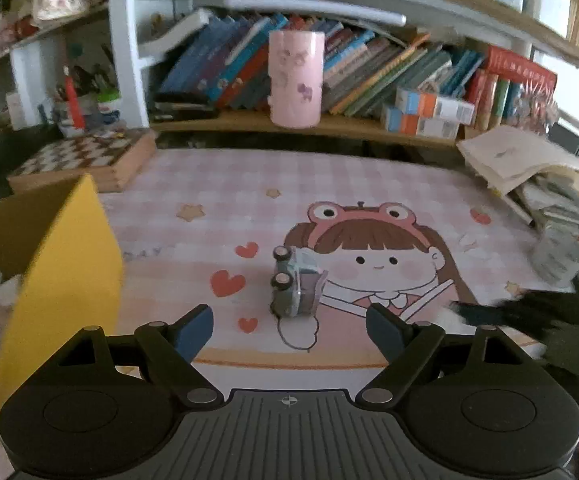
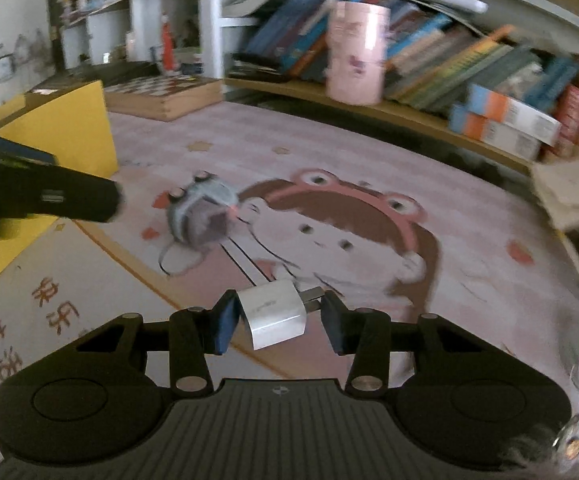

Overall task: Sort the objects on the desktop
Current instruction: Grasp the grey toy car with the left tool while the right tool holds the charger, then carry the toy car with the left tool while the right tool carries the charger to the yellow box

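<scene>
left wrist view: my left gripper (image 1: 289,330) is hovering low over the counter (image 1: 369,176), which is covered by a pink checked mat with a cartoon girl, jaws standing wide with nothing between them. a small blue-grey toy car (image 1: 295,286) is lying tipped on its side on the mat just ahead of the jaws, wheels facing left, not touching either finger. a yellow box (image 1: 55,264) is standing open at the left edge. a pink cylinder (image 1: 296,79) is standing upright on the shelf in front of a row of books (image 1: 389,76). a chessboard box (image 1: 85,158) is sitting at the back left.

right wrist view, blurry: my right gripper (image 2: 278,314) is holding a white charger plug (image 2: 275,314) between the jaws, prongs pointing right toward the right finger. i can't tell if both fingers are really pressing it. the toy car (image 2: 201,210) is lying further ahead on the mat. the left gripper (image 2: 45,200) is showing dark at the left, in front of the yellow box (image 2: 69,132).
</scene>
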Demonstrator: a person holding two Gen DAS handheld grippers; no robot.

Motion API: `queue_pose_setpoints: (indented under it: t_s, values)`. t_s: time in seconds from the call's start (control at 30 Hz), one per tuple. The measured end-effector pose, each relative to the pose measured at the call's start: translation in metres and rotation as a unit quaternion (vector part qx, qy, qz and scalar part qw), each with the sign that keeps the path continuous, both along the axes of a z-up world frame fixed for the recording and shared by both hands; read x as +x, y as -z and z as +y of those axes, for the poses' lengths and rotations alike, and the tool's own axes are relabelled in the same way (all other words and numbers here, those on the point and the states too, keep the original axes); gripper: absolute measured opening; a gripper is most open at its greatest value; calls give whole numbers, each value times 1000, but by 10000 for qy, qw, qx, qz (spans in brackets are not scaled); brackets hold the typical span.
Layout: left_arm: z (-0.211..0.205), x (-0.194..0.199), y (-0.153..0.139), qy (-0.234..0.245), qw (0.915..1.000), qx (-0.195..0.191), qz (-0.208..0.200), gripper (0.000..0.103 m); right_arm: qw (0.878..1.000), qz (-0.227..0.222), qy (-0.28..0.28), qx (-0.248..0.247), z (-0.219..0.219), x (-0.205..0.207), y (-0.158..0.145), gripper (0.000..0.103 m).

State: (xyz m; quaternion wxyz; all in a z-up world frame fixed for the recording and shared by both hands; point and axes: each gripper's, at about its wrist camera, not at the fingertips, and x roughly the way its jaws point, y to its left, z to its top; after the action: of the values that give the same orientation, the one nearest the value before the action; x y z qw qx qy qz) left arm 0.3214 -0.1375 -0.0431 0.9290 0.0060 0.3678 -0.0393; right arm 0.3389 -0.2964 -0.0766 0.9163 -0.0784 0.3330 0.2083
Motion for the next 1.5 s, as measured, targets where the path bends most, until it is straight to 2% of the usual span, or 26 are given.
queue_pose_setpoints:
  t_s: [0.17,0.33,0.43,0.47,0.5,0.53,0.63,0.87,1.17,1.4,1.5]
  values:
    - [-14,28,22,121,9997,189,28,85,9993,140,318,133,-20,-25,-7,42]
    - [-28,51,44,267,9979,586,78,85,9975,273,498,413,-33,-41,-10,42]
    - [-28,61,52,162,9977,657,93,75,9974,265,543,393,-35,-48,-14,42]
    - [-27,63,54,136,9979,618,120,67,9973,263,557,392,-36,-51,-15,42]
    - [-25,66,56,131,9983,543,180,50,9973,267,571,389,-37,-52,-16,42]
    - [-23,68,58,154,9983,477,285,42,9972,273,581,382,-38,-54,-17,42]
    - [-21,67,59,202,9986,410,284,41,9971,285,618,341,-39,-60,-18,42]
    - [-12,33,30,278,9996,-41,-62,41,9972,242,637,310,-34,-71,-25,42]
    - [15,-53,-8,480,9966,-616,-270,41,9980,26,581,252,-14,-98,-45,42]
    - [41,-121,-21,548,9961,-583,-369,41,9977,-45,624,242,11,-136,-61,42]
    - [56,-143,-22,522,9962,-636,-277,41,9978,23,614,229,26,-151,-63,42]
